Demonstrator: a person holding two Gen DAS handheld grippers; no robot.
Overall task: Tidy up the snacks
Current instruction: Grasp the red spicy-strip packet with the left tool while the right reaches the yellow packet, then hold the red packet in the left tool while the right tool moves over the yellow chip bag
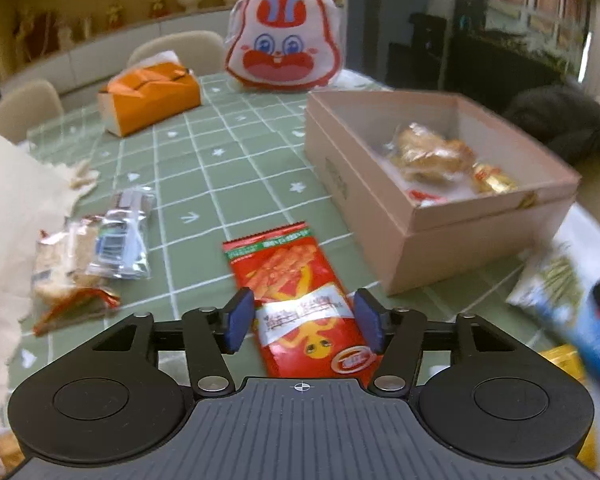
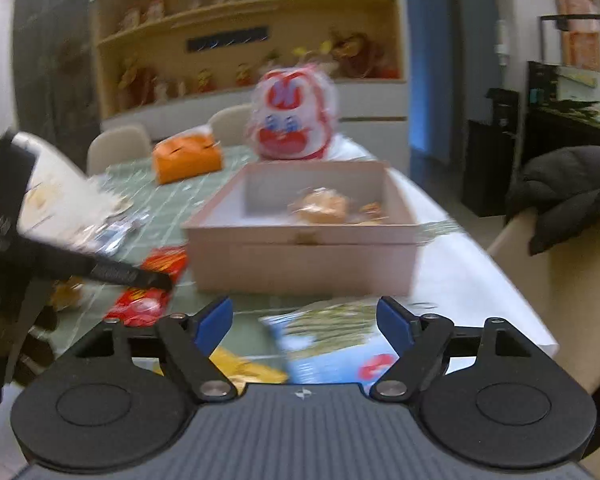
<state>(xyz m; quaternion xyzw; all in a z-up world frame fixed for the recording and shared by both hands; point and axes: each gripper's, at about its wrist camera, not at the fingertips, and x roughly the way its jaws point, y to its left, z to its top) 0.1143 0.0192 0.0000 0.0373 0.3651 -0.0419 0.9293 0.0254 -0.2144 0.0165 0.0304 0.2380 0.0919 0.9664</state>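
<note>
A red snack packet (image 1: 300, 300) lies on the green checked tablecloth (image 1: 220, 168). My left gripper (image 1: 305, 320) is open, with its blue pads on either side of the packet's near half. The pink cardboard box (image 1: 440, 240) stands to the right and holds wrapped pastries (image 1: 432, 152) and gold candies (image 1: 494, 178). My right gripper (image 2: 305, 322) is open above a blue and white snack bag (image 2: 332, 340), in front of the box (image 2: 304, 256). The red packet also shows in the right wrist view (image 2: 152, 292) under the left gripper (image 2: 132, 274).
Clear-wrapped snacks (image 1: 96, 252) lie at the left beside a cream cloth bag (image 1: 4, 208). An orange tissue box (image 1: 152, 96) and a rabbit-face bag (image 1: 284, 36) stand at the far end. A yellow packet (image 2: 244, 368) lies near the right gripper. Chairs surround the table.
</note>
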